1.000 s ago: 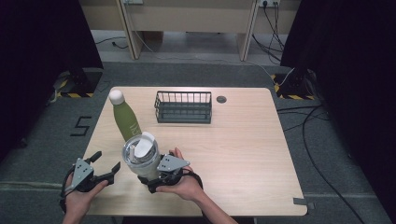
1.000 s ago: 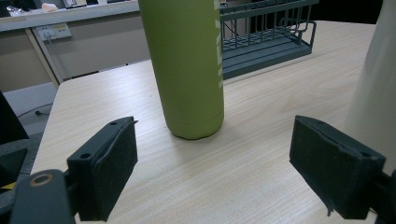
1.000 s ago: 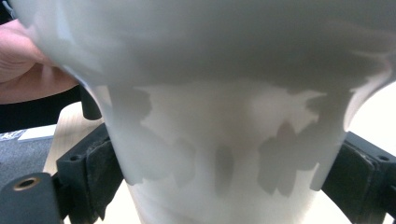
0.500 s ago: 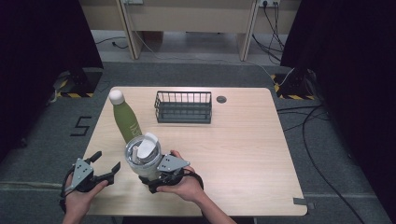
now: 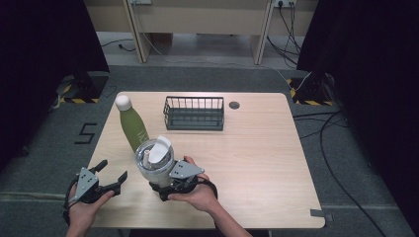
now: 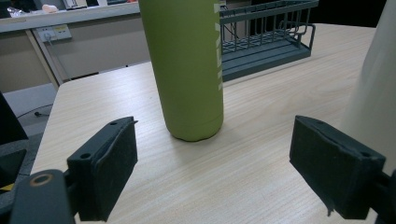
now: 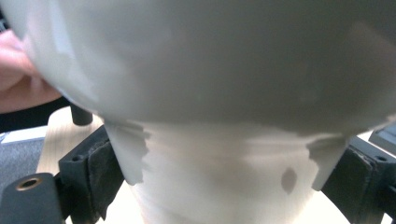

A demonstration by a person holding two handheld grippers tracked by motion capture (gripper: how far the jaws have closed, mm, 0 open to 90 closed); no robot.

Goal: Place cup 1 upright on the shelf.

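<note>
Right gripper clamped the white lidded plastic tumbler; left gripper gaped empty near the tall green metal bottle.

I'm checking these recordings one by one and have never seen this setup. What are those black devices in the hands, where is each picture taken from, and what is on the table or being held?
A person holds a hand-operated two-jaw gripper in each hand.

The high view looks down from above the table. Each of the other two views comes from a camera riding on one gripper.

On the table stand a green bottle with a white cap and a dark wire basket.

The right gripper is clamped around the narrow base of a white tumbler.

The left gripper is open, holds nothing, and faces the bottle.
</note>
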